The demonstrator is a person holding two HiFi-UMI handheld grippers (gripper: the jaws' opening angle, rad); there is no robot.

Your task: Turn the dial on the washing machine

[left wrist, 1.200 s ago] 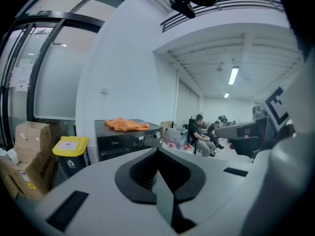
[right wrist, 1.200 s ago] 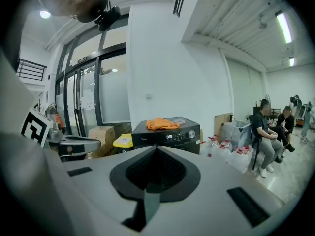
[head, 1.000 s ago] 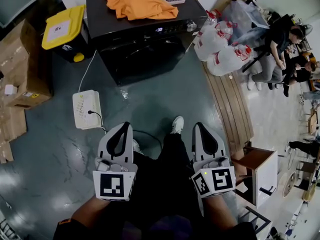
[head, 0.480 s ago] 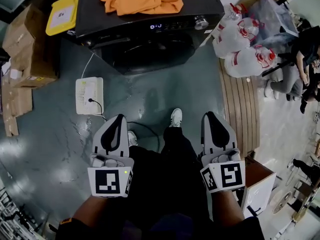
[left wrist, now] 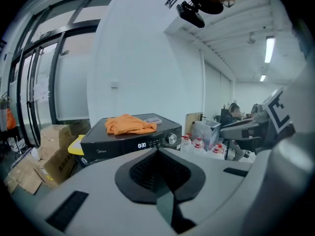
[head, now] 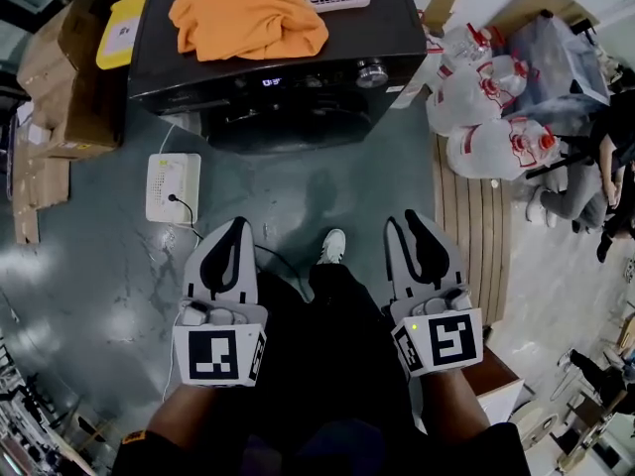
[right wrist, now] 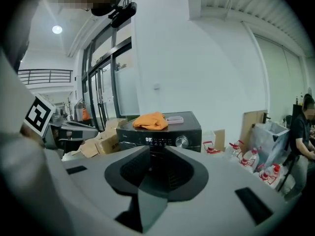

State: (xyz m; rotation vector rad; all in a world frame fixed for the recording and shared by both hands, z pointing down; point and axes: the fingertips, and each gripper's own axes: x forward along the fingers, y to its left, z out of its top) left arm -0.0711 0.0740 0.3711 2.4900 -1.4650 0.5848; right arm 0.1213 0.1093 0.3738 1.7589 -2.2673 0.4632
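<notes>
Our left gripper (head: 238,228) was held low in front of us with its jaws pressed together and nothing between them. Further ahead stood the black washing machine (head: 198,62), well apart from both tools, with an orange cloth (head: 243,13) lying on its top. Its round silver dial (head: 371,72) sat at the right end of the front control panel, right of the lit display (head: 270,81). Our right gripper (head: 405,224) was also low and empty, and its jaws were opening. We judged that the task was in the approach step, with the dial not yet touched. Next, the right gripper should go forward to the dial, put its jaws around it, close, and rotate.
</notes>
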